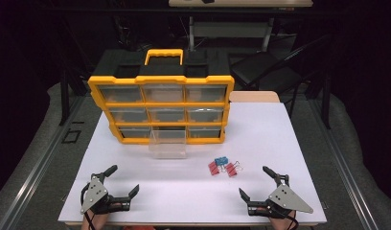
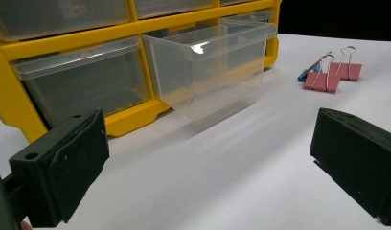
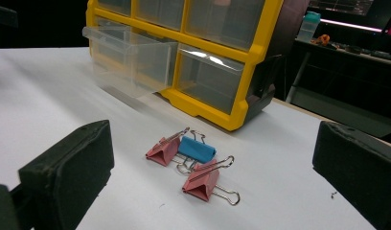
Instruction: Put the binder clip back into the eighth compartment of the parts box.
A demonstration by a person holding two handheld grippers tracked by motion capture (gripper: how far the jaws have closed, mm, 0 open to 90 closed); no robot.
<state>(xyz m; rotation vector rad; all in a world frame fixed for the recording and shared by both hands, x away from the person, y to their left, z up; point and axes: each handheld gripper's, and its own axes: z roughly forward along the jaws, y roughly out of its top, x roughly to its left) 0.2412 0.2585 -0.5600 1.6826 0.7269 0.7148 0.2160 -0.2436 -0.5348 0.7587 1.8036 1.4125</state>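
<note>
Yellow organizer (image 1: 161, 104), clear drawer (image 1: 167, 143), pink clips (image 3: 201, 181), blue clip (image 3: 197, 148).

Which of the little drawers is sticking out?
The bottom middle drawer of the yellow organizer. It is pulled forward onto the table; the other drawers sit pushed in.

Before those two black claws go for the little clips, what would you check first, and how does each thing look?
1. Right gripper open: ok.
2. Left gripper open: ok.
3. Two pink and one blue metal binder clips lying free on the white table: ok.
4. Clear plastic drawer pulled out of the yellow organiser: ok.
5. Drawer empty: ok.
6. Clips untangled: cannot tell.
</note>
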